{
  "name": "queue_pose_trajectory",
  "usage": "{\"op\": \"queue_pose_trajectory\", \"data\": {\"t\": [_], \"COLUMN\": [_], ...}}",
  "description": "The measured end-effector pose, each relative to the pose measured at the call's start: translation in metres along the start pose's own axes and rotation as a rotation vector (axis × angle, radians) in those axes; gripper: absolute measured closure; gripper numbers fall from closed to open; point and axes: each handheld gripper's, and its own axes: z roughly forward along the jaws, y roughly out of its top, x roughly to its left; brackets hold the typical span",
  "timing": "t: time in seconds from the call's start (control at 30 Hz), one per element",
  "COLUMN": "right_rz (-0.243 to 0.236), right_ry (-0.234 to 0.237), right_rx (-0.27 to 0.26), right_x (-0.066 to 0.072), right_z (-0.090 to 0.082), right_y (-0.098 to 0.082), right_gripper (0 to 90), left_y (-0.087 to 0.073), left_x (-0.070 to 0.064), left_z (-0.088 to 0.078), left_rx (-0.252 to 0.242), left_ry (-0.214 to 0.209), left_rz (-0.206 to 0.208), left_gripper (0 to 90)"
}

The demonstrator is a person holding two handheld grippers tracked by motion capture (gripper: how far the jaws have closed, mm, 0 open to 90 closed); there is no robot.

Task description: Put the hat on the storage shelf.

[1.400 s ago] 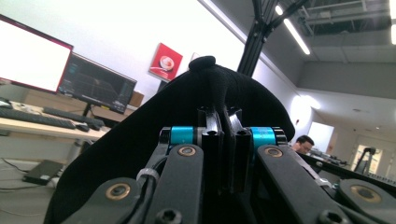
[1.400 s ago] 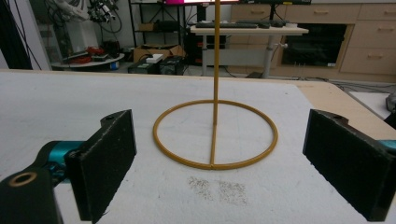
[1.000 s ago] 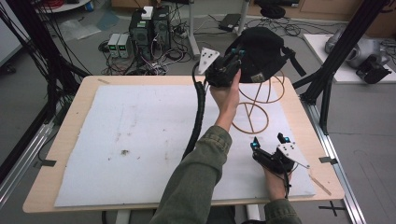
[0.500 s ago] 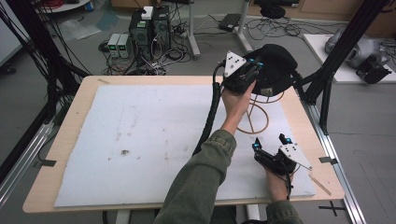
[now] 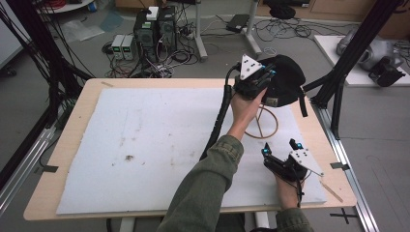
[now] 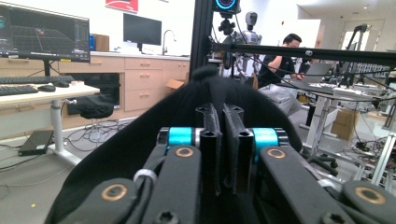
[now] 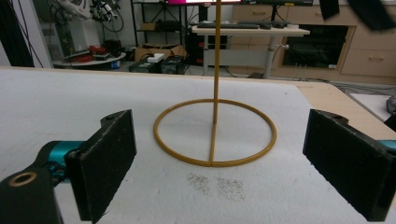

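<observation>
Over the far right corner of the table [image 5: 87,145], at the head of the wooden stand [image 5: 261,126]: black cap [image 5: 287,79], pinched in the left gripper [image 5: 270,77]. Jaws pressed almost together and just now easing apart a little, dark fabric between them in the left gripper view. Brim hard to make out; dark on dark, edges lost against the gripper body. Crown bulging away from the person, toward the far right; a strap hanging down its right side. Upper part of the stand's post hidden behind the hand and cap in the high view, cut off by the top edge in the right gripper view. Post upright, long axis vertical, ring base flat on the white mat [image 5: 145,145]. Near the front right edge: right gripper [image 5: 279,147], jaws spread wide, pinching nothing, aimed at the stand.
</observation>
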Motion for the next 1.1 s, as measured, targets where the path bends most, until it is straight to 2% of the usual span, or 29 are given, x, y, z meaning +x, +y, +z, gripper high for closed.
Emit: {"op": "queue_pose_trajectory", "data": {"t": [0.13,0.17,0.27,0.43,0.6,0.67,0.83,1.1], "right_rz": [0.002,0.003,0.004,0.007,0.008,0.009,0.014,0.014], "right_ry": [-0.002,-0.002,-0.005,-0.005,-0.011,-0.011,-0.021,-0.018], "right_rx": [0.0,0.0,0.0,0.001,0.003,0.001,-0.005,-0.005], "right_x": [0.0,0.0,0.001,0.001,0.0,0.0,-0.002,0.001], "right_z": [0.0,0.0,0.0,-0.001,-0.001,-0.002,-0.002,-0.003], "right_y": [0.0,0.0,0.0,0.001,0.001,0.001,0.002,0.002], "right_gripper": [8.7,8.7,8.7,8.7,8.7,8.7,8.7,8.7], "left_y": [0.003,0.003,0.003,0.003,0.008,0.011,0.011,0.002], "left_x": [-0.002,-0.002,-0.001,0.004,0.005,0.005,0.006,0.016], "left_z": [-0.002,-0.002,-0.002,-0.005,-0.011,-0.015,-0.029,-0.052], "left_rx": [-0.007,-0.009,0.012,0.047,0.051,0.049,0.048,0.066], "left_ry": [0.019,0.028,0.058,0.064,0.036,0.038,0.028,0.054], "left_rz": [0.007,0.004,-0.043,-0.043,-0.038,-0.025,-0.03,-0.023], "left_gripper": [77.6,73.2,47.9,30.5,25.7,25.5,23.6,23.0]}}
